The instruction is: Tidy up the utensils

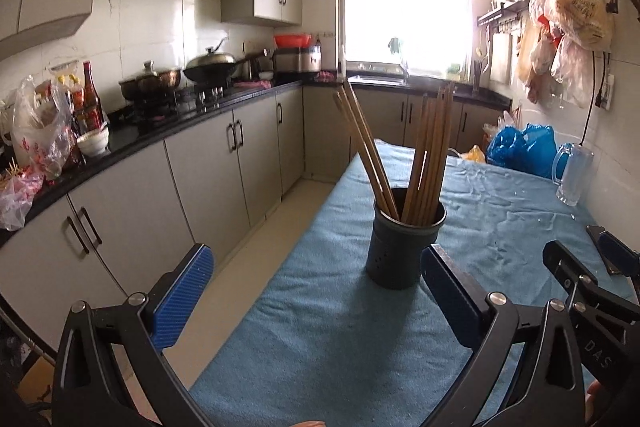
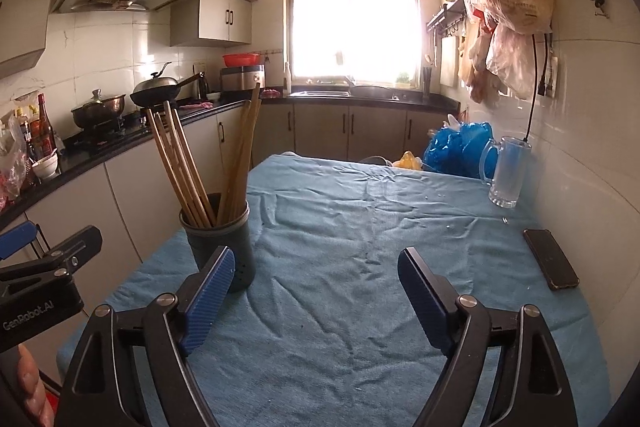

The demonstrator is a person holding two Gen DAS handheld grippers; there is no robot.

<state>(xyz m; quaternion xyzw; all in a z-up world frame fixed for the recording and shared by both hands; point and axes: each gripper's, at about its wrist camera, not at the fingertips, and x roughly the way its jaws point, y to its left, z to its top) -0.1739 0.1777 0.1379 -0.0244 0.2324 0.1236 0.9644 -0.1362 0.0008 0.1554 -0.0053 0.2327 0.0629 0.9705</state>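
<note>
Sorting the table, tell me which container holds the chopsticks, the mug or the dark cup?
The dark cup holds the chopsticks; the glass mug stands empty.

A table [image 2: 340,307] with a wrinkly blue cloth [image 2: 360,227] over it carries everything. A dark cup [image 2: 224,243] full of wooden chopsticks [image 2: 180,163] stands on the cloth at about 9 o'clock in the right wrist view. A clear glass mug [image 2: 508,171] stands at 2 o'clock, by the wall. A black phone [image 2: 551,259] lies flat at 3 o'clock. Blue plastic bags [image 2: 460,147] sit at the far end, near 1 o'clock
</note>
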